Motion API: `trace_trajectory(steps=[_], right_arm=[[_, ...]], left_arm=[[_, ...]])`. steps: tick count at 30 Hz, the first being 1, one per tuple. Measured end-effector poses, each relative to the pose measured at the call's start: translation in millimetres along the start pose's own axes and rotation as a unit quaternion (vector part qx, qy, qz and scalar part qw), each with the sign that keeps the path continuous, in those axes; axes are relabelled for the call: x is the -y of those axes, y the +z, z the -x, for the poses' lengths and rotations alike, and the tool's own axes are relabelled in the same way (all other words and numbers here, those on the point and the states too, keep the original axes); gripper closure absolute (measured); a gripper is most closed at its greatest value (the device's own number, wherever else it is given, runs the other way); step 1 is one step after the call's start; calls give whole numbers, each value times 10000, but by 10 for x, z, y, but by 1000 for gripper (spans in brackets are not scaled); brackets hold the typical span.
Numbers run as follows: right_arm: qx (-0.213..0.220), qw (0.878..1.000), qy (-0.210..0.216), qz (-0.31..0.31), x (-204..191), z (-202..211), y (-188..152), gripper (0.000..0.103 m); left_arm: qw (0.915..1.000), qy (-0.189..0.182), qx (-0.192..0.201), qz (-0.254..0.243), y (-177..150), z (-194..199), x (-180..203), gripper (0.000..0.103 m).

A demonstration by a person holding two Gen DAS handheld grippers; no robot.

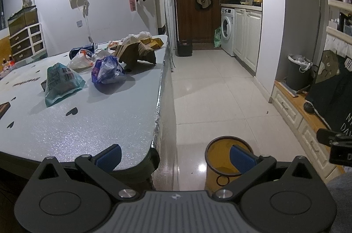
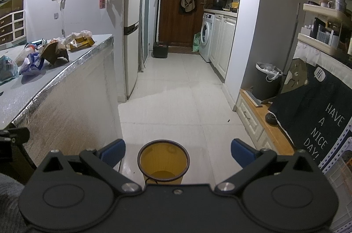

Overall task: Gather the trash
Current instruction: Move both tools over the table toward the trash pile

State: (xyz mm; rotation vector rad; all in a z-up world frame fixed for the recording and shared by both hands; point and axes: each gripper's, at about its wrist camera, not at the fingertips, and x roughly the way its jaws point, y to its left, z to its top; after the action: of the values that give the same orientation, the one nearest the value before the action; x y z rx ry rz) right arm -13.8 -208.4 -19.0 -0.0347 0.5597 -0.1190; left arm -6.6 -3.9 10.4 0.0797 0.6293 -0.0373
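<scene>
Trash lies on the grey table (image 1: pixel 99 122): a teal packet (image 1: pixel 61 83), a blue-purple plastic bag (image 1: pixel 107 70), a clear bag (image 1: pixel 80 60), crumpled brown paper (image 1: pixel 134 54), gold wrappers (image 1: pixel 154 42) and a dark can (image 1: pixel 82 50). The pile also shows in the right wrist view (image 2: pixel 52 50). A yellow bin (image 2: pixel 164 161) stands on the floor beside the table, also in the left wrist view (image 1: pixel 222 158). My left gripper (image 1: pixel 176 156) is open and empty over the table's near corner. My right gripper (image 2: pixel 178 152) is open and empty above the bin.
A fridge (image 2: pixel 132 34) stands past the table. A dark lined trash can (image 2: pixel 267 81) sits on a low wooden cabinet (image 2: pixel 264 127) at right. A tiled corridor (image 2: pixel 176 89) leads to a brown door (image 2: pixel 182 1) and a washing machine (image 2: pixel 206 34).
</scene>
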Motion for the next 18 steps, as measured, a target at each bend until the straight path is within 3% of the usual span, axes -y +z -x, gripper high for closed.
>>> trace_trajectory(steps=[5, 18], right_arm=[[141, 9997, 205, 87, 17, -9, 56, 0], [778, 9908, 998, 469, -186, -245, 662, 0]], left_arm=[[9999, -98, 70, 99, 74, 44, 15, 0], [9942, 483, 755, 595, 643, 6, -335, 0]])
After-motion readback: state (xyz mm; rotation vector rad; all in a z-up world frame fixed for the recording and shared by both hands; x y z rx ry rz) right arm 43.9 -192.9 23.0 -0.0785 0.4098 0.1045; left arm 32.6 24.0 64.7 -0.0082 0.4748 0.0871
